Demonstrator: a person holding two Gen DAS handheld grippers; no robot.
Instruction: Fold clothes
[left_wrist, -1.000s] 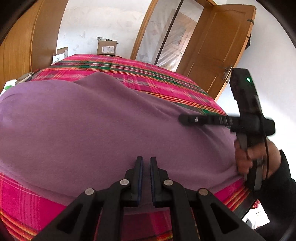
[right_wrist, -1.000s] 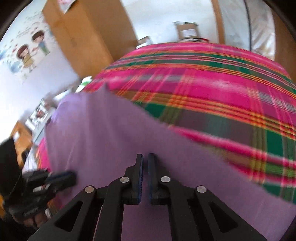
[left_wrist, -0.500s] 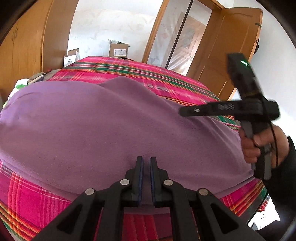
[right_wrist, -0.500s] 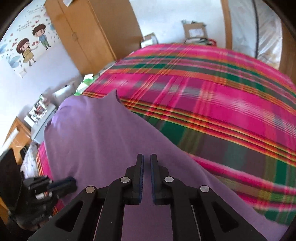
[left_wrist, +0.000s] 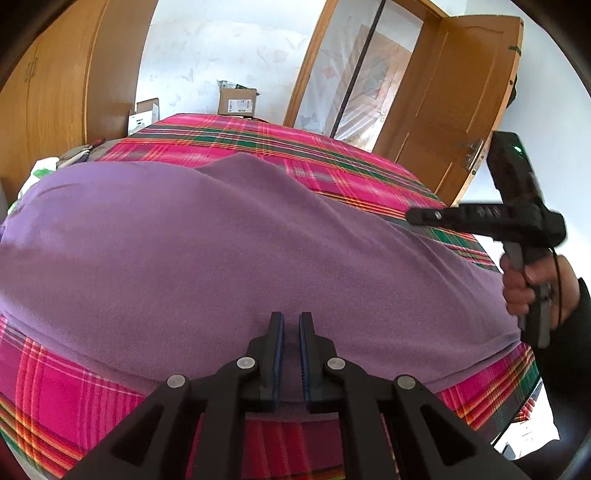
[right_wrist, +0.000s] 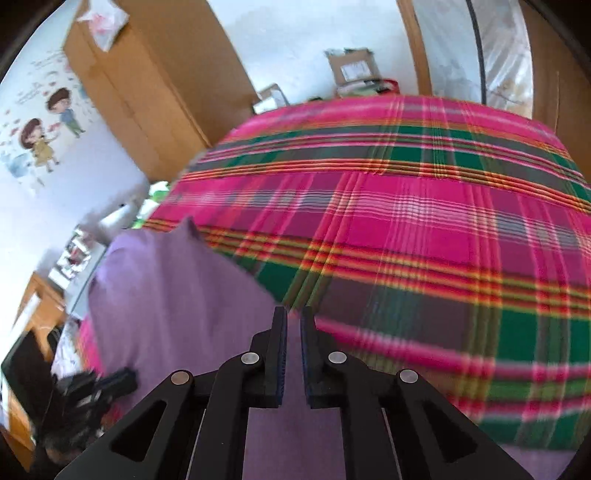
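Purple garment: we find it spread flat on the plaid bed, along the near edge. Left tongs and right tongs: both above it, a narrow gap between the pads, gripping nothing.

bright daylight, fisheye warp, motion blur

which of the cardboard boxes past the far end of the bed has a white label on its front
The closed brown cardboard box against the white wall, right of the other. A white label shows on its front. The white box beside the wardrobe stands open and shows no such label.
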